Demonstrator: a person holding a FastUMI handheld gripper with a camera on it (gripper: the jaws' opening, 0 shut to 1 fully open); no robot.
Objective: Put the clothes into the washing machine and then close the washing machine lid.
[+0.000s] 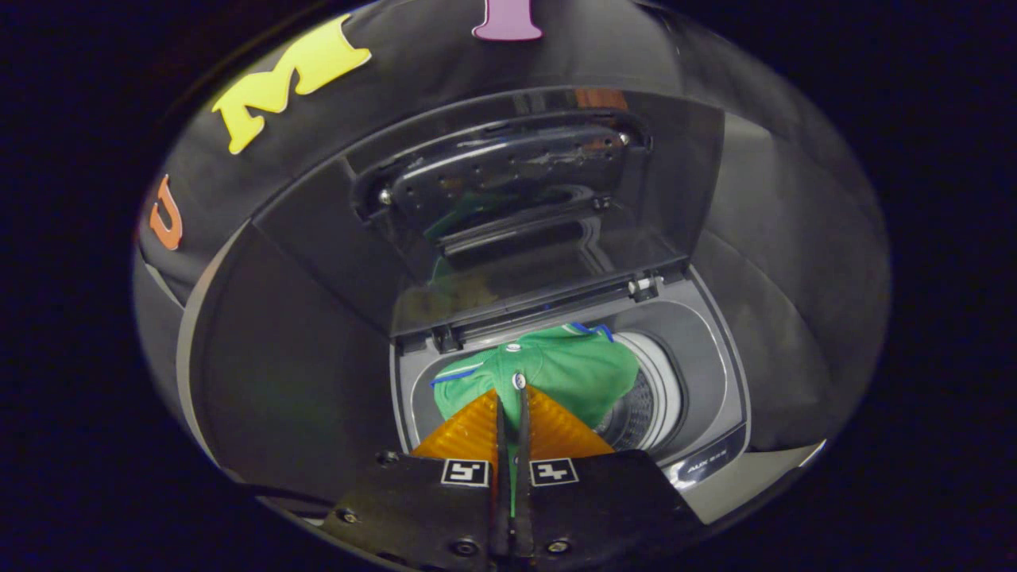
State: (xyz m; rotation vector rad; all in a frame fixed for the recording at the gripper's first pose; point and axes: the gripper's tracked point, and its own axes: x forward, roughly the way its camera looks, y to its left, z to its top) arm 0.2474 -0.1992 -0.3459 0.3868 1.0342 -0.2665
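Observation:
A green garment [572, 369] with blue trim hangs from my gripper [511, 388] over the round drum opening [647, 405] of the top-loading washing machine [715, 349]. My two orange fingers [465, 429] are pressed together with a fold of the green cloth pinched between them. The cloth spreads out just ahead of the fingertips and covers most of the drum's left side. The machine's dark glass lid [508, 206] stands upright behind the opening, hinged at the back, and mirrors the green cloth.
The drum's perforated metal wall [636, 421] shows to the right of the garment. A grey control strip [711, 461] runs along the machine's near right edge. Black cloth walls close in on both sides and behind the lid.

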